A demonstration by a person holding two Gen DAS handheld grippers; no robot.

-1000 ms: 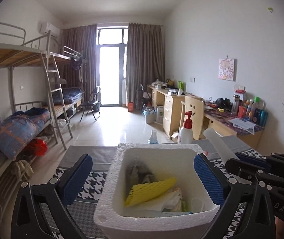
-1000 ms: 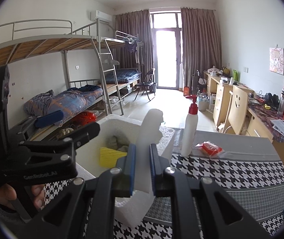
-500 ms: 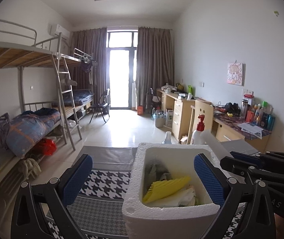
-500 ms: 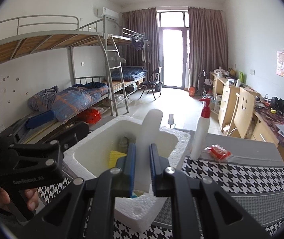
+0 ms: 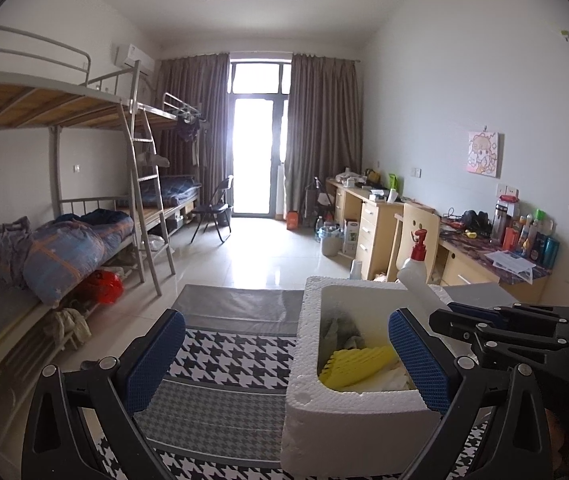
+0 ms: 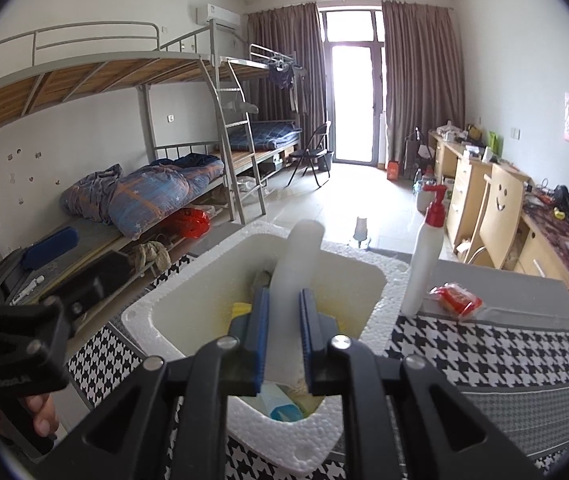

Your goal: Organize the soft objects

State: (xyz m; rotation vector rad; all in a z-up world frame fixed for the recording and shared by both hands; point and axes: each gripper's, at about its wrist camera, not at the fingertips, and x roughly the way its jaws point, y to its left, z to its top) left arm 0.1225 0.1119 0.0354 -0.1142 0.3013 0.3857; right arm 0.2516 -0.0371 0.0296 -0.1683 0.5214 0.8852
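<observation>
A white foam box (image 6: 188, 300) stands on the houndstooth tablecloth (image 6: 484, 348). Inside it lie a yellow foam net (image 5: 356, 364), a grey cloth (image 5: 338, 328) and white soft bits. My right gripper (image 6: 284, 332) is shut on a white foam tube (image 6: 298, 264), which stands tilted over the inside of the box. In the left wrist view the right gripper (image 5: 456, 314) comes in from the right with the foam tube (image 5: 420, 290). My left gripper (image 5: 284, 360) is open and holds nothing. Its right finger (image 5: 416, 360) shows in front of the foam box (image 5: 348, 436).
A white pump bottle with a red top (image 6: 424, 268) and a red packet (image 6: 458, 300) sit just right of the box. A hand (image 6: 40, 416) holds the left gripper at the lower left. Bunk beds (image 5: 64, 240) line the left wall, desks (image 5: 376, 220) the right.
Both grippers have shifted sideways. The foam tube now stands over the middle of the box instead of its right rim. In the left wrist view the box has slid to the right.
</observation>
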